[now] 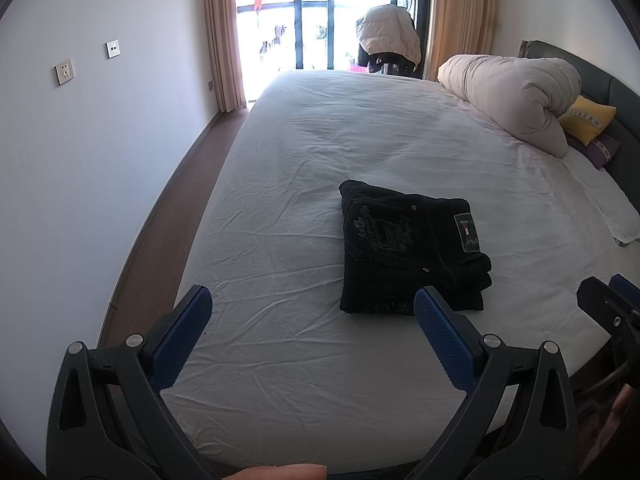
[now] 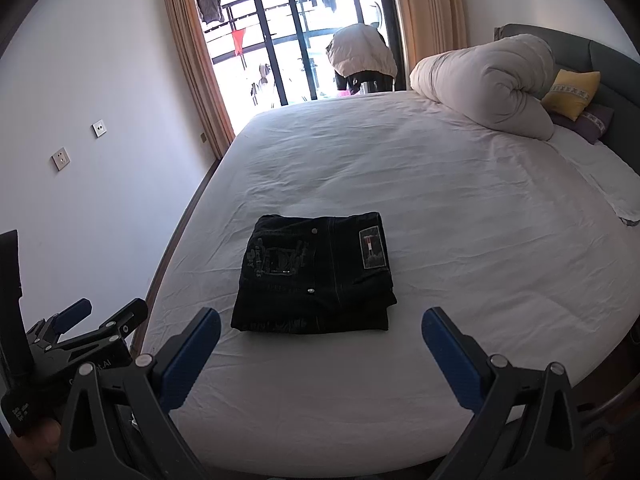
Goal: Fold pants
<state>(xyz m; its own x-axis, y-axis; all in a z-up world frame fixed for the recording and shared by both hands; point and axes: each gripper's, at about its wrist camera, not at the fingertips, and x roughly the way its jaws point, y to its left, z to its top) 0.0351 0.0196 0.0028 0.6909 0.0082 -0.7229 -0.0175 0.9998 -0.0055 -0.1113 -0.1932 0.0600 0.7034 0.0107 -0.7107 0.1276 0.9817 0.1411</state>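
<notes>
A pair of black pants (image 1: 412, 252) (image 2: 316, 276) lies folded into a compact square on the white bed sheet (image 1: 320, 152) (image 2: 440, 200), with embroidery and a patch facing up. My left gripper (image 1: 314, 304) is open above the near part of the bed, its right finger just in front of the pants' near edge, holding nothing. My right gripper (image 2: 322, 326) is open too, pulled back from the pants' near edge with nothing between its blue pads (image 2: 452, 356). Each gripper shows at the edge of the other's view: right gripper (image 1: 612, 300), left gripper (image 2: 100, 312).
A rolled cream duvet (image 1: 516, 92) (image 2: 488, 84) and a yellow cushion (image 1: 586, 118) (image 2: 572, 92) lie at the headboard on the right. A wall with sockets (image 1: 64, 72) and a strip of wooden floor (image 1: 160, 220) run along the left. A glass balcony door (image 1: 316, 12) stands beyond the bed.
</notes>
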